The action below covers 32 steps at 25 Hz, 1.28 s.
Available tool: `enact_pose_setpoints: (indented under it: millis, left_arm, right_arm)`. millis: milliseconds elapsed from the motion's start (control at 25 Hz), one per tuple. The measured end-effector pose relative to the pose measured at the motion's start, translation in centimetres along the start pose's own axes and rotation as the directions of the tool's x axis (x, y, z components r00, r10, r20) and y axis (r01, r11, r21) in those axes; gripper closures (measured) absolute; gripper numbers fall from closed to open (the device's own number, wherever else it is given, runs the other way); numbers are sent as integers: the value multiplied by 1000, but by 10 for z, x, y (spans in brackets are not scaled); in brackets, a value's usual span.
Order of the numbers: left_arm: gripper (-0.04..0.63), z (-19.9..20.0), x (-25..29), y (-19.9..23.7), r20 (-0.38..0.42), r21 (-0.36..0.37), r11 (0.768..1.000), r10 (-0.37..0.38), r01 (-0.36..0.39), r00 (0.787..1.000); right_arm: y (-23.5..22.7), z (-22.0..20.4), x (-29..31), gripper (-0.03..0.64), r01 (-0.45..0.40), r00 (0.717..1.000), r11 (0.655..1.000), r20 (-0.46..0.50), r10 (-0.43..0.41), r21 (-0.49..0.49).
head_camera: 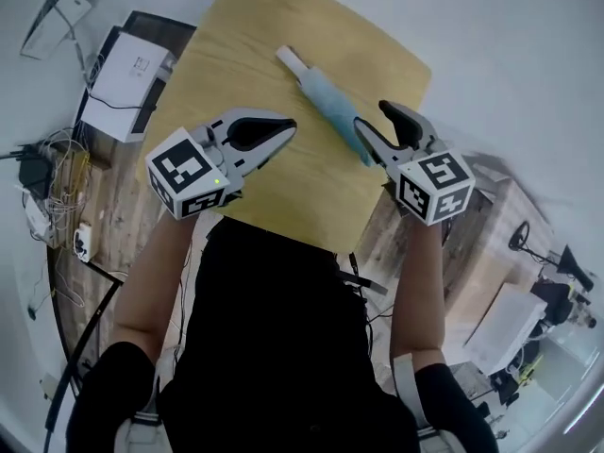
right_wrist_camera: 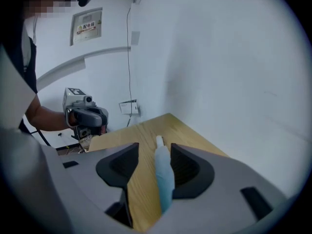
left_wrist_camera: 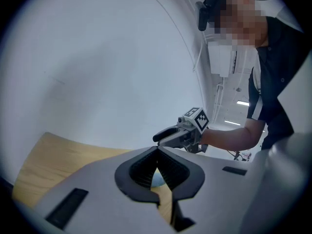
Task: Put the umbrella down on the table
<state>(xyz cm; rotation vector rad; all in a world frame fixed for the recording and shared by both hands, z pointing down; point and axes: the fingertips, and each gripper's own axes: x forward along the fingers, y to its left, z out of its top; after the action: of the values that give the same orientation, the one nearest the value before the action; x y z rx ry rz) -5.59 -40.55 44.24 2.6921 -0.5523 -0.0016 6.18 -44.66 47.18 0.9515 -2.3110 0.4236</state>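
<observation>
Already down: the umbrella (head_camera: 330,107) lies flat on the desk (head_camera: 245,45), and neither tool holds it.
Its near end sits close to the desk's right edge, under the released right tool (head_camera: 371,116); the left tool (head_camera: 283,128) is clenched on nothing. A jaw dipping low could knock it off that edge.

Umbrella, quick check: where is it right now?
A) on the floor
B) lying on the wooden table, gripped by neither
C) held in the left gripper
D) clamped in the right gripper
B: the umbrella lies flat on the table, the right gripper has its jaws apart and not pressing it, and the left gripper is shut on nothing.
</observation>
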Motion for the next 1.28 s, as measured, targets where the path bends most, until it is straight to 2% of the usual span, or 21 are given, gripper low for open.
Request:
enact_pose_setpoints:
  millis: [80,120,240,320,400,480,560,680,840,1040,1200,1280]
  left_arm:
    - [581,13,-8,-15,2,21,999,-25,25,1000]
    - [582,19,-13,-23,6,25,999,-35,35,999]
    - [582,43,-27,-41,29,41,997,-68,67,997]
    - [582,58,-36,-54,42,35,996,-86,84,995]
    - [582,66,-42,-68,43,42,994,-102,100,994]
    - [581,78,-42,-80,43,81,990,-121,117,992]
    - [582,88,-43,-97,55,117,986,-130,123,990]
    - [583,94,-46,-127,79,141,984,-124,113,989]
    - [582,96,-50,-161,95,157,984,-104,88,990]
    - [582,72,-58,-208,86,148,987,-81,68,993]
    - [582,39,-56,-257,71,111,992,-74,66,995]
    - [583,19,-56,-287,57,88,994,-74,69,996]
  right_arm:
    - [10,14,-26,478,15,997,999,76,-18,40]
    - [17,20,-39,507,15,993,998,113,-22,61]
    - [36,44,-74,568,1,973,995,231,-25,104]
    - [54,57,-99,584,-19,951,993,310,-17,113]
    - [74,63,-127,591,-59,912,992,411,9,108]
    - [91,70,-159,594,-100,851,991,524,39,89]
    - [105,69,-190,595,-130,801,989,595,64,68]
    - [122,55,-231,597,-149,754,987,652,80,51]
    - [133,30,-277,597,-153,675,987,734,75,40]
    - [144,-16,-311,597,-193,643,977,763,60,86]
    - [166,-55,-348,597,-251,597,964,798,83,88]
    - [183,-79,-359,597,-279,593,955,800,92,97]
